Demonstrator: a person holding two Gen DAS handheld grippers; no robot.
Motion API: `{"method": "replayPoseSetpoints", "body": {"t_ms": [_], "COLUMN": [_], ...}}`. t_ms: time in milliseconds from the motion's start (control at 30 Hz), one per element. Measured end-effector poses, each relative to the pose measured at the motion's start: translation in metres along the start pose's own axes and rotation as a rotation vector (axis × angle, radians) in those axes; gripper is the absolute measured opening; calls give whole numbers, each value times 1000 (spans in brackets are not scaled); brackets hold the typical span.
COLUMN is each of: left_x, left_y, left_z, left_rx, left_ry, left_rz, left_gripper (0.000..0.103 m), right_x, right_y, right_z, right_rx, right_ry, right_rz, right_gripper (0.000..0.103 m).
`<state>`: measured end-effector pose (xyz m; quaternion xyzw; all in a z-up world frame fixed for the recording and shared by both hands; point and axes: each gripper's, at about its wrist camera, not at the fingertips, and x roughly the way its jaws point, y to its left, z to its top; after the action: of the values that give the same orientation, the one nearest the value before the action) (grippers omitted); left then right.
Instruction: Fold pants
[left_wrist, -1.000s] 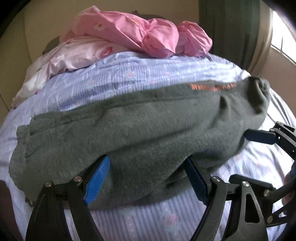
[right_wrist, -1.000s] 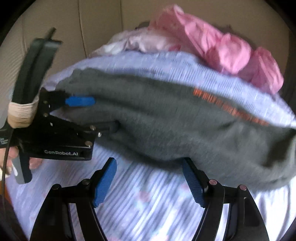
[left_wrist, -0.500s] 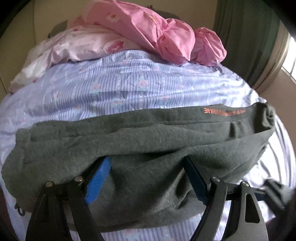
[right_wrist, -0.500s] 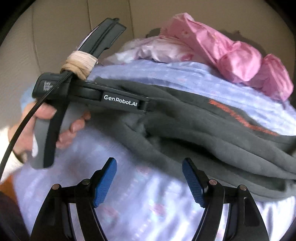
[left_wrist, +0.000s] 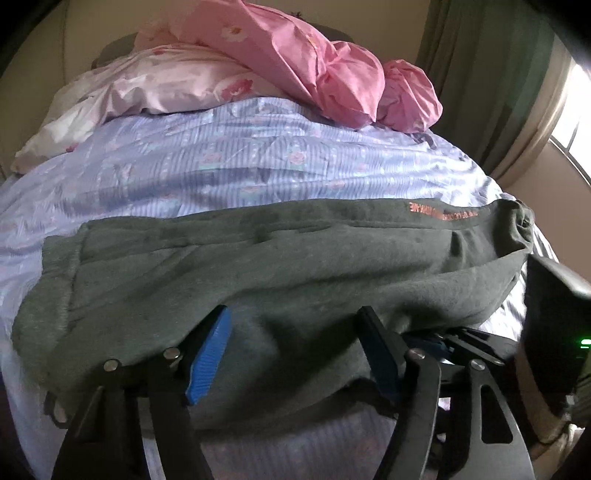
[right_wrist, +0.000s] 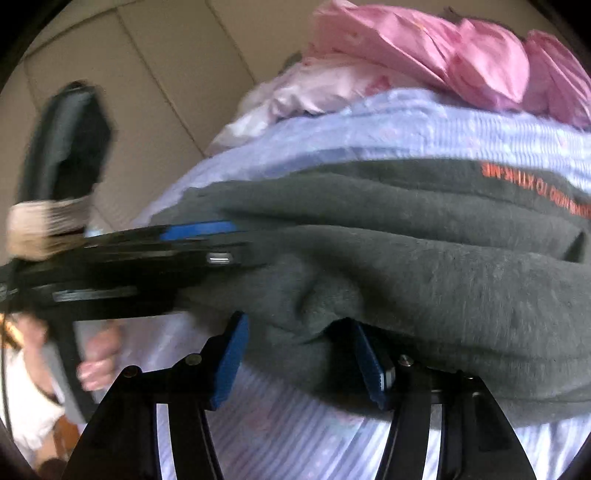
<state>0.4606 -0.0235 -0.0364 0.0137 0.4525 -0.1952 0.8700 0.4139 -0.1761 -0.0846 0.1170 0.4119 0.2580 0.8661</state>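
Note:
Dark grey fleece pants (left_wrist: 258, 273) with orange lettering (left_wrist: 443, 212) lie folded lengthwise across a blue striped bed sheet (left_wrist: 229, 162). My left gripper (left_wrist: 295, 354) is open, its blue pads straddling the pants' near edge. My right gripper (right_wrist: 299, 362) is open too, with a fold of the pants' (right_wrist: 406, 266) near edge between its pads. In the right wrist view the left gripper (right_wrist: 199, 230) reaches in from the left, blurred. In the left wrist view the right gripper's body (left_wrist: 554, 314) sits at the right edge.
A crumpled pink quilt (left_wrist: 314, 62) and a pale floral pillow (left_wrist: 147, 85) lie at the bed's far end. A green curtain (left_wrist: 491, 74) and a window (left_wrist: 572, 122) are at the right. A beige padded headboard (right_wrist: 155, 74) stands behind.
Both grippers have moved forward onto the pants' near edge, the right one closing the gap from bare sheet to the fabric. The two grippers are now close together.

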Motion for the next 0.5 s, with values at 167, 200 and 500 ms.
{"method": "replayPoseSetpoints", "body": {"t_ms": [167, 200, 500], "left_x": [-31, -41, -80], "left_y": [12, 15, 62], "left_z": [-11, -14, -54], "left_rx": [6, 15, 47], "left_ry": [-37, -64, -172], "left_rz": [34, 61, 454], "left_gripper": [63, 63, 84], "right_x": [10, 9, -19], "right_y": [8, 13, 52], "right_z": [-10, -12, -41], "right_rx": [38, 28, -82], "right_ry": [-17, -17, -87], "right_rz": [-35, -23, -144], "right_gripper": [53, 44, 23]}}
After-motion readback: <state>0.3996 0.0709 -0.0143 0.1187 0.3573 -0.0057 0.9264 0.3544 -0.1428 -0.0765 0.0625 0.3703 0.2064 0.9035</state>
